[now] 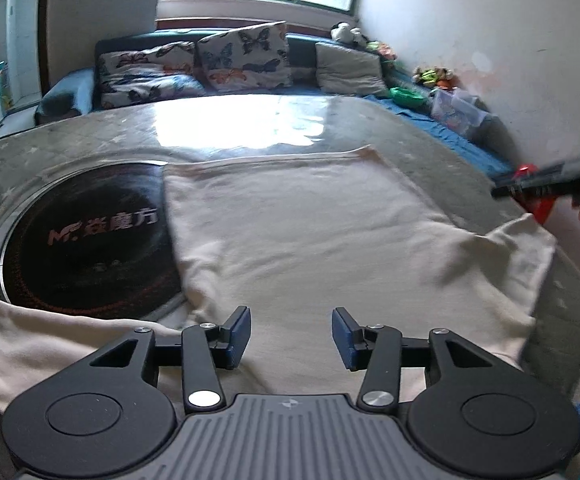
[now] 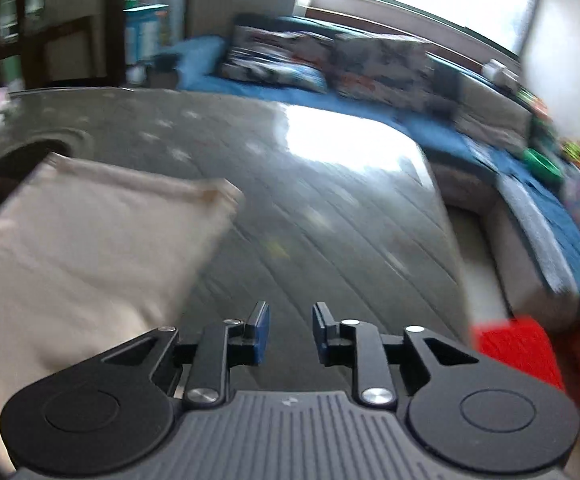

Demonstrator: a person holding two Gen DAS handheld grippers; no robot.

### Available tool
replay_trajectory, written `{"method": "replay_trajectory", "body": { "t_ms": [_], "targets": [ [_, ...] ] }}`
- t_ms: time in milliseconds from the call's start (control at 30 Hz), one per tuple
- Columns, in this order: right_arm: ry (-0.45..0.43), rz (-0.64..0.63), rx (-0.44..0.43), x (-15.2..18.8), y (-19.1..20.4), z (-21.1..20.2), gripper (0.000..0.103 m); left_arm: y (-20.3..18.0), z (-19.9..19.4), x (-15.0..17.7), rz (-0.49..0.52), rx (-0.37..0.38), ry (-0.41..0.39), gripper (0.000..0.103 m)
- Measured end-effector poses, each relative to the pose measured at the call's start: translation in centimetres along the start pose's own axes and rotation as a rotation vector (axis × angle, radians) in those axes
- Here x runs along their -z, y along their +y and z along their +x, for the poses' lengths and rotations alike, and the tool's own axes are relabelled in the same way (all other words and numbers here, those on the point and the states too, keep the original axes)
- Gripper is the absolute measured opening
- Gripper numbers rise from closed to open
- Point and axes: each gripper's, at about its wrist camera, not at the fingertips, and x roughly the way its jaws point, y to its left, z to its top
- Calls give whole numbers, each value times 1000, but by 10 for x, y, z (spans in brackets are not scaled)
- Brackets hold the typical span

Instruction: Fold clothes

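A cream garment (image 1: pixel 298 232) lies spread flat on the glass-topped table (image 1: pixel 89 144), one sleeve trailing off at the near left and another at the right. My left gripper (image 1: pixel 291 338) hovers over its near edge, open, with nothing between its blue pads. The right wrist view is blurred. There the same cream garment (image 2: pixel 81 240) fills the left side. My right gripper (image 2: pixel 290 334) stands beside it over the bare table (image 2: pixel 330 208), slightly open and empty. It also shows at the right edge of the left wrist view as a dark blurred shape (image 1: pixel 546 184).
A round black induction plate (image 1: pixel 89 232) is set into the table left of the garment. Beyond the table runs a blue sofa (image 1: pixel 69 96) with butterfly cushions (image 1: pixel 245 56), toys and boxes along the right wall. A red stool (image 2: pixel 518 344) stands at the table's right side.
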Motion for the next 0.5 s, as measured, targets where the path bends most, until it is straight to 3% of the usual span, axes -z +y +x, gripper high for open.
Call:
{"method": "replay_trajectory", "body": {
  "t_ms": [100,233,333,400,500],
  "targets": [
    [28,65,93,36,-27,-10,26,-16,-4,6,25,28,1,50],
    [49,201,153,75,-58,-23,27,-39,-3,14,65,54,12,50],
    [45,260,168,94,-70,-29,28,-50,0,19,80,66,22,50],
    [40,282,169,99,-74,-28,35,-56,1,23,86,74,32,50],
    [23,316,161,105,-78,-28,33,-59,3,27,93,71,41,50]
  ]
}}
